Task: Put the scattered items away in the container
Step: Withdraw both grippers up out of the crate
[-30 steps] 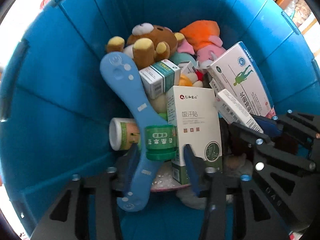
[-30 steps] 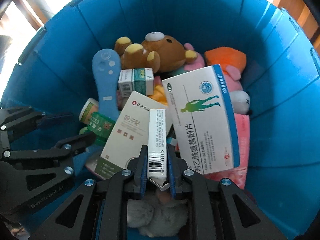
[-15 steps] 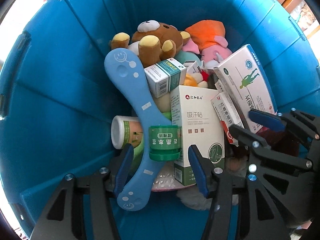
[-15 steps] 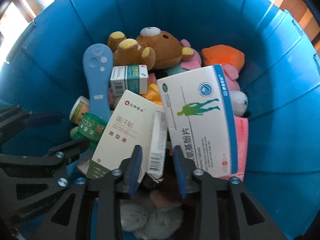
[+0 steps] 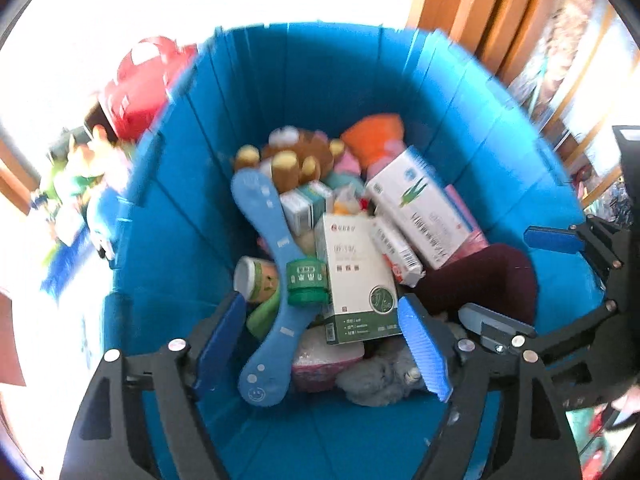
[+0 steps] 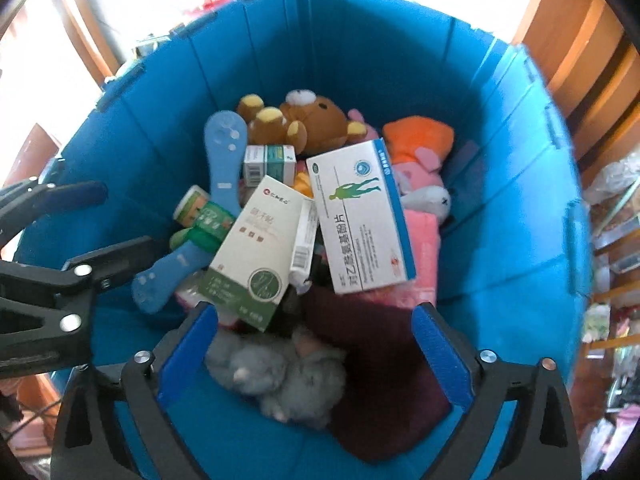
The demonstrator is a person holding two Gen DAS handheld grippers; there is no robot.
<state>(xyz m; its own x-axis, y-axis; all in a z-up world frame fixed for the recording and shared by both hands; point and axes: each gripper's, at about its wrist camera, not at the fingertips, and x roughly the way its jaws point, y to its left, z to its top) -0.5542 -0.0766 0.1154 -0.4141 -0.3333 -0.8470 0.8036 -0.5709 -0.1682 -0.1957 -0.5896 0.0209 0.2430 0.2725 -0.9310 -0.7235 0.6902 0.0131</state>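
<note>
The blue bin (image 5: 320, 92) (image 6: 360, 60) holds a pile of boxes and plush toys. My left gripper (image 5: 320, 344) hangs above the pile, its jaws opening and empty. A green jar (image 5: 306, 282) lies on a curved blue plastic piece (image 5: 272, 264) below it. My right gripper (image 6: 314, 340) is also opening, with nothing between its fingers. The narrow barcode box (image 6: 304, 236) lies loose between a white-green box (image 6: 260, 248) and a large white box (image 6: 360, 216). Under the right gripper sit a grey plush (image 6: 280, 372) and a maroon cloth (image 6: 380, 360).
A brown bear plush (image 6: 312, 124) and an orange plush (image 6: 420, 136) lie at the far side of the bin. Outside it are a red bag (image 5: 136, 84), bright toys (image 5: 80, 176) on the left and wooden furniture (image 6: 580, 40) on the right.
My right gripper let go of the narrow barcode box and opened wide. The left jaws widened too. Both grippers rose away from the pile, so the bin's rim and the room now show.
</note>
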